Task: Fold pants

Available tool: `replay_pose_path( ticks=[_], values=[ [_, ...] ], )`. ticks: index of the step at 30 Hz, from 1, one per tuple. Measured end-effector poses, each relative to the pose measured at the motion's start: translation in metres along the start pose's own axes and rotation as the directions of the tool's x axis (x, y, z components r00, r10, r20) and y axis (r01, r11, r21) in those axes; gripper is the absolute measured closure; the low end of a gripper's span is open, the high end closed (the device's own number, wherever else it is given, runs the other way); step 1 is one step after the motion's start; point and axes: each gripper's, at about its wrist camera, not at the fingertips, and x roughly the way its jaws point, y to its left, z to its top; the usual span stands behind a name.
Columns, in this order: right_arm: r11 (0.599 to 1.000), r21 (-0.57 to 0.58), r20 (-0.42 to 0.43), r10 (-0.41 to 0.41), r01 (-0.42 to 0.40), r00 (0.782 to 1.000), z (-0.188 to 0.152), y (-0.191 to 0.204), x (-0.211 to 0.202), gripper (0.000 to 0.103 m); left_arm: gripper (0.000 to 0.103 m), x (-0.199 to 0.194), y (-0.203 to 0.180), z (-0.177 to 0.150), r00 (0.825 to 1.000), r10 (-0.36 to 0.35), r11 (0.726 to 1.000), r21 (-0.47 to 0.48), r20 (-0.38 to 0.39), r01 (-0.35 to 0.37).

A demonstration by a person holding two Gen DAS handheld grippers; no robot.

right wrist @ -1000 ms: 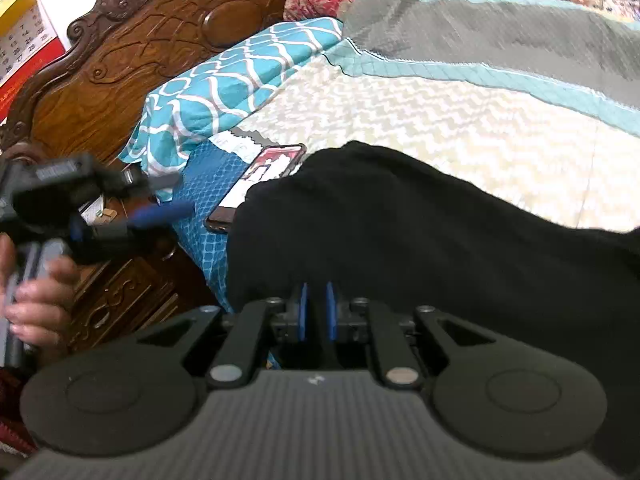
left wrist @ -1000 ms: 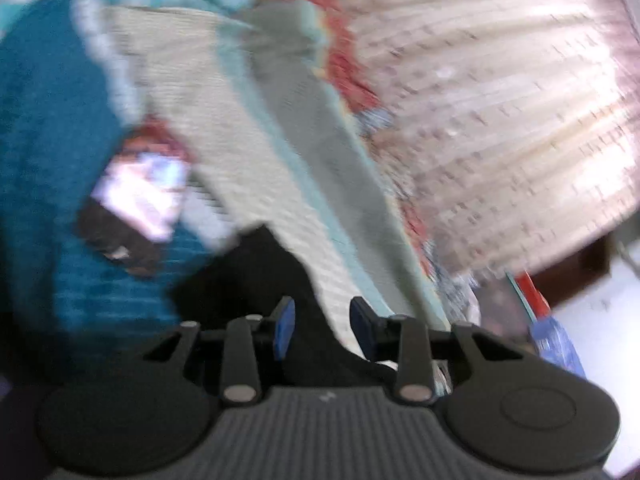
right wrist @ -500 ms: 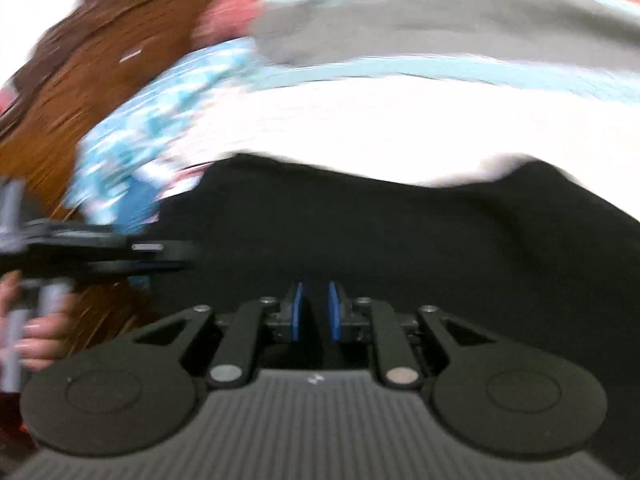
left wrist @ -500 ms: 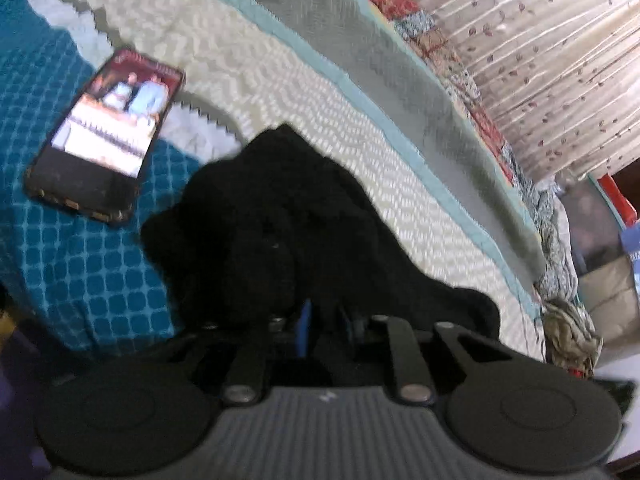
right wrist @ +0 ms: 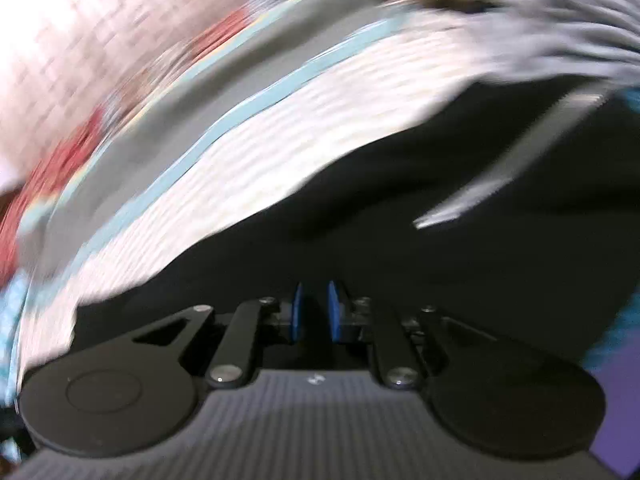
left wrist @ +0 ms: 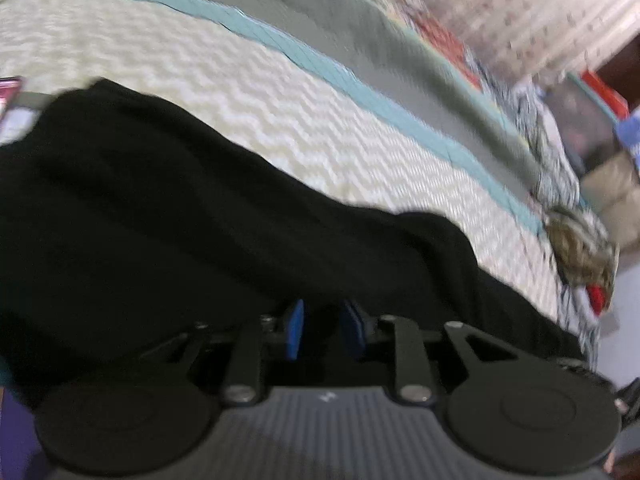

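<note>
The black pants (left wrist: pixel 180 216) lie spread across the near side of the bed, over the cream zigzag bedspread (left wrist: pixel 280 112). My left gripper (left wrist: pixel 322 326) is low over the cloth with its blue pads close together and black fabric between them. The pants also fill the lower right of the blurred right wrist view (right wrist: pixel 460 208). My right gripper (right wrist: pixel 314 312) has its blue pads nearly together on the black cloth. A pale streak (right wrist: pixel 508 164) crosses the pants there; I cannot tell what it is.
A phone (left wrist: pixel 10 88) lies at the far left edge by the pants. A grey band with a teal stripe (left wrist: pixel 360 92) runs across the bedspread. A crumpled patterned cloth (left wrist: pixel 580 248) sits at the bed's right end. A curtain (left wrist: pixel 540 12) hangs beyond.
The left gripper came in from the side, closed on the pants and swung right along the bed. The right gripper stayed shut on the cloth and swept fast rightward away from the headboard.
</note>
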Motion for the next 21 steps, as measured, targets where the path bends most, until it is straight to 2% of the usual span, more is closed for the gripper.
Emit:
replay_pose_path(
  ticks=[2,3,6,9,11,13,15,16,18,21],
  values=[
    [0.997,0.072,0.043,0.006,-0.009,0.999,0.009,-0.026,-0.02,0.086,0.077,0.012,-0.015,-0.006,0.999,0.027,0.999,0.041,-0.026,-0.026],
    [0.996,0.092,0.092,0.003,-0.012,0.996,0.016,-0.037,-0.033,0.082,0.077,0.017,-0.023,-0.009,0.998,0.044,0.997,0.065,-0.036,-0.042],
    [0.979,0.189,0.26,0.02,-0.071,0.965,0.037,-0.075,-0.073,0.077,0.071,0.026,-0.043,-0.016,0.996,0.076,0.99,0.12,-0.052,-0.07],
    [0.969,0.246,0.337,-0.072,-0.014,0.939,0.05,-0.1,-0.087,0.068,0.069,0.032,-0.06,-0.017,0.993,0.092,0.984,0.157,-0.069,-0.081],
    [0.969,0.248,0.337,-0.102,0.017,0.936,0.059,-0.113,-0.084,0.063,0.069,0.039,-0.069,-0.018,0.992,0.093,0.983,0.164,-0.083,-0.078],
    [0.971,0.237,0.297,-0.086,0.014,0.951,0.066,-0.123,-0.074,0.055,0.069,0.043,-0.074,-0.019,0.991,0.093,0.984,0.16,-0.098,-0.077],
    [0.977,0.211,0.211,-0.059,0.013,0.976,0.071,-0.123,-0.05,0.052,0.068,0.047,-0.078,-0.021,0.988,0.108,0.983,0.159,-0.107,-0.09],
    [0.983,0.181,0.188,-0.068,0.033,0.98,0.07,-0.119,-0.043,0.054,0.068,0.048,-0.08,-0.022,0.987,0.119,0.982,0.162,-0.11,-0.1],
    [0.998,0.063,0.16,-0.034,0.024,0.987,0.065,-0.103,-0.038,0.078,0.067,0.049,-0.083,-0.022,0.984,0.137,0.978,0.17,-0.112,-0.117],
    [0.995,-0.084,0.204,0.06,-0.044,0.977,0.045,-0.084,-0.054,0.079,0.067,0.048,-0.083,-0.022,0.982,0.148,0.979,0.161,-0.119,-0.128]
  ],
)
